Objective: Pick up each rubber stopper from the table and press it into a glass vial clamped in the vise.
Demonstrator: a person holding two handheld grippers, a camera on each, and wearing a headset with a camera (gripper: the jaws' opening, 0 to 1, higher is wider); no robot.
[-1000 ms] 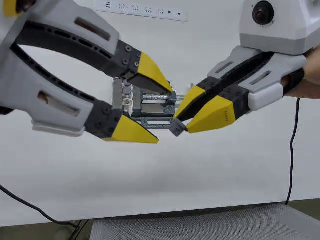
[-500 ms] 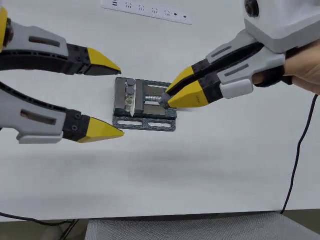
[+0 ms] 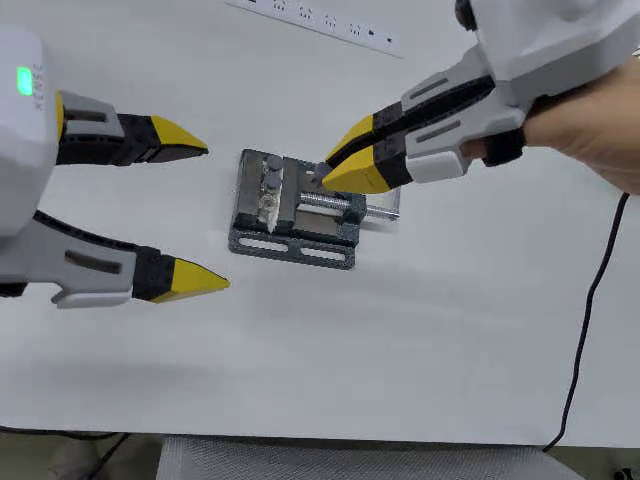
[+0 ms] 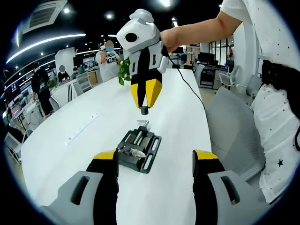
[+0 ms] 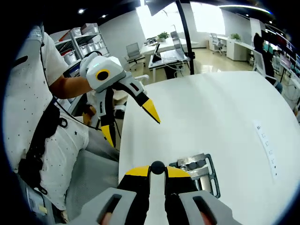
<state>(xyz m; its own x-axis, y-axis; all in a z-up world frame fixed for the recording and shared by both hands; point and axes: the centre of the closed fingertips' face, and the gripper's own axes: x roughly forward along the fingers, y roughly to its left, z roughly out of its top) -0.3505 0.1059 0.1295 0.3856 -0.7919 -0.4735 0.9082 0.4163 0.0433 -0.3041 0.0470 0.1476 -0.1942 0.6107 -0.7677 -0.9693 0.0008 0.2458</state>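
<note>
Judged partly done. Noted in head view, frame centre: vise (image 3: 295,245) on the desk (image 3: 420,330), clamping a short row of glass vials (image 3: 270,185). Upper two seemingly capped in grey; lowest apparently uncapped, though too small to confirm.

Noted in right gripper view, lower centre: right gripper (image 5: 157,171) closed on one dark rubber stopper (image 5: 157,167), pinched at the very tips. Seen in left gripper view above the vise and apart from it, not yet down on the vials.

Left gripper (image 3: 215,217), frame left in head view, spread wide and empty.

Remaining, by estimate: seating this stopper in the open vial.
</note>
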